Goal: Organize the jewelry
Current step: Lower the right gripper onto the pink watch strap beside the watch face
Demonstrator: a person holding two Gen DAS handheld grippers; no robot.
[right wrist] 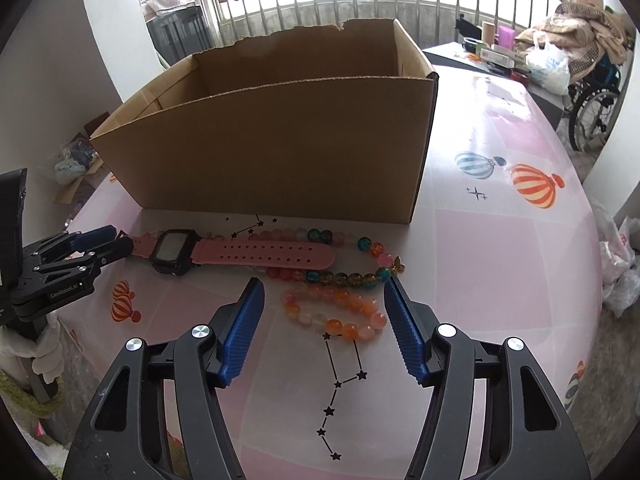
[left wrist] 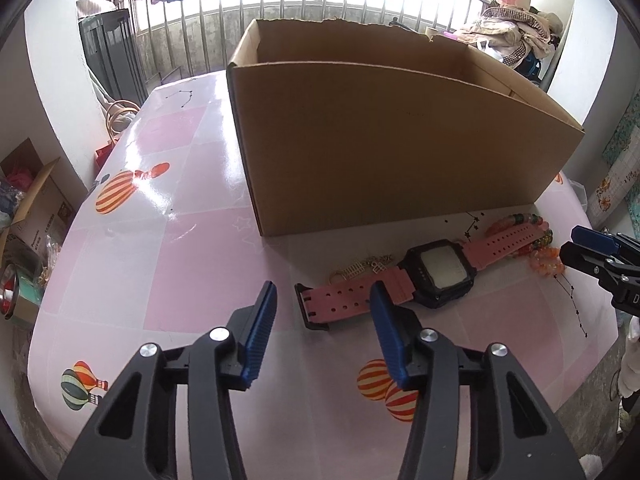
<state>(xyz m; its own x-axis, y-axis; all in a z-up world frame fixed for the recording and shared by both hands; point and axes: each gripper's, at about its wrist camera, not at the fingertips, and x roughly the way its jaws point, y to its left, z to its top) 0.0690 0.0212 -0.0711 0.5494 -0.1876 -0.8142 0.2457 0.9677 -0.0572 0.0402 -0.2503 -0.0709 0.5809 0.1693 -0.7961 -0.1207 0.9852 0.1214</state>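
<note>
A pink-strapped digital watch (left wrist: 436,270) lies flat on the table in front of an open cardboard box (left wrist: 380,144). A thin gold chain (left wrist: 362,268) lies just behind its strap. My left gripper (left wrist: 323,300) is open, its fingers on either side of the strap's buckle end. In the right wrist view the watch (right wrist: 240,254) lies left of centre, with a multicoloured bead bracelet (right wrist: 348,276) and an orange-pink bead bracelet (right wrist: 336,314) beside it. My right gripper (right wrist: 324,296) is open, just above the orange-pink bracelet. The box (right wrist: 280,140) stands behind.
The table (left wrist: 180,248) has a pink checked cloth with balloon prints. Its left edge drops to a floor with cartons (left wrist: 32,204). A second table with clutter and bags (right wrist: 532,60) stands at the back right, with a wheelchair (right wrist: 592,104) beyond.
</note>
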